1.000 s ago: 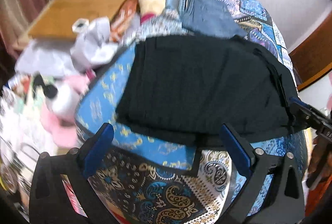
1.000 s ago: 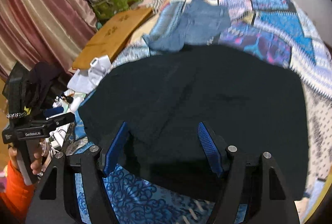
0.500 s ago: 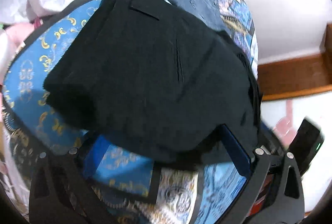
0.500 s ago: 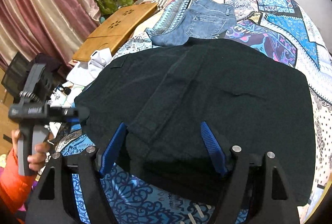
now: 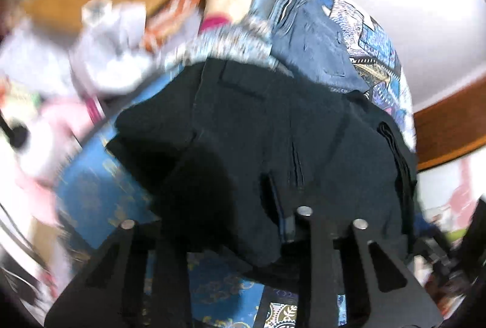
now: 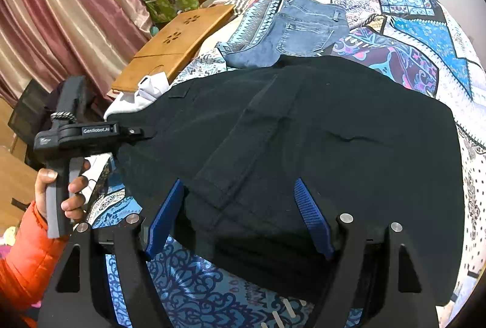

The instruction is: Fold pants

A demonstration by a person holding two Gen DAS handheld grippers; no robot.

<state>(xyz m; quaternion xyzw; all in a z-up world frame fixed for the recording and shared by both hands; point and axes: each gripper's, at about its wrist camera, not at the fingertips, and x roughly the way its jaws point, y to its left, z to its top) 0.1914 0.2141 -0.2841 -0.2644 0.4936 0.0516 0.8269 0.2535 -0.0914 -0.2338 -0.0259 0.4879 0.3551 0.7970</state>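
In the left wrist view, blurred by motion, the left gripper (image 5: pixel 243 206) is closing its jaws over the near edge of the black pants (image 5: pixel 273 130), with cloth bunching between them; whether the pads are pressing yet is hard to tell. For a clean fold it should be catching every layer at that edge before lifting.

In the right wrist view, the right gripper (image 6: pixel 240 218) is standing with jaws open astride the pants' (image 6: pixel 303 130) near edge, not pinching. The pants are lying flat on the patterned bedspread (image 6: pixel 425 33), below the blue jeans (image 6: pixel 300 33). It should be closing at a matching spot, so both hands lift evenly.
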